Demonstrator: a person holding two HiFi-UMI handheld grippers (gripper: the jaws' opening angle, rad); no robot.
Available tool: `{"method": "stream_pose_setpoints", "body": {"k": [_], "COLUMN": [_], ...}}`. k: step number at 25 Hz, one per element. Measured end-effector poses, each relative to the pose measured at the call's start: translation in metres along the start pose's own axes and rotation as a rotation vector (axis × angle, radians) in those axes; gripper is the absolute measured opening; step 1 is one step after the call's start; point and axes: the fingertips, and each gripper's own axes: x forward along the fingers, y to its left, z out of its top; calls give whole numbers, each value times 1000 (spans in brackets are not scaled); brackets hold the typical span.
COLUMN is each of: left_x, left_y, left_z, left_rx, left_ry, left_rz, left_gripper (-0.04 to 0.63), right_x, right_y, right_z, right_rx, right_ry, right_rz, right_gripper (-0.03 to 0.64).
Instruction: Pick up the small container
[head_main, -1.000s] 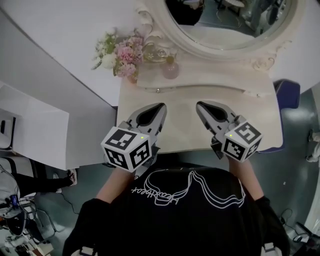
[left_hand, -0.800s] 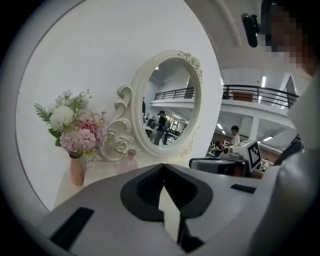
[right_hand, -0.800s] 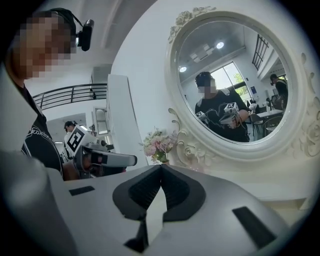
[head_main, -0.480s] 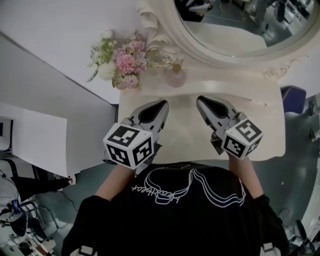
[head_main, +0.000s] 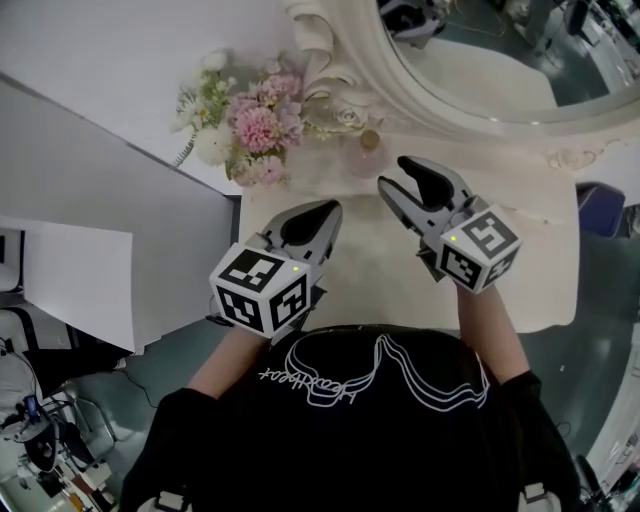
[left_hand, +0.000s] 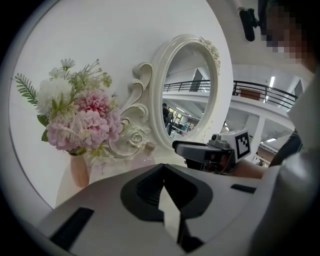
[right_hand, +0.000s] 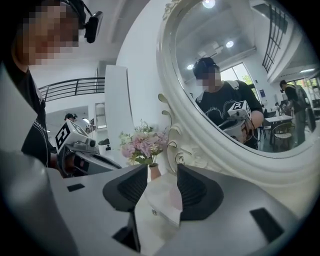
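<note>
At upper centre of the head view, the pink bottle (head_main: 367, 156) stands capped on the table (head_main: 380, 275), against the mirror (head_main: 470, 95) frame's foot and just right of the flowers (head_main: 255, 130); what it holds cannot be told. Toward the lower left of the left gripper view, a pink vase (left_hand: 79, 170) holds the pink and white flowers. The right gripper (head_main: 398, 180), jaws apart and empty, points at the bottle from close by. The left gripper (head_main: 318, 215), lower left of it, has its jaws pressed together on nothing.
</note>
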Motion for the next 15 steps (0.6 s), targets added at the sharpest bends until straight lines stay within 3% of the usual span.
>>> {"method": "stream_pose_setpoints", "body": {"k": [8, 15], "left_x": [11, 18], "left_y": [16, 20], "left_z": [-9, -18], "left_rx": [-15, -30], "left_ry": [32, 57], "left_rz": [7, 10], "left_gripper": [2, 3], "right_x": [40, 65], "right_y": [-35, -46], "right_z": [-19, -34], "right_rx": [-70, -92], "right_ry": [61, 111], "right_rz": [-46, -47], "right_gripper": [261, 244]}}
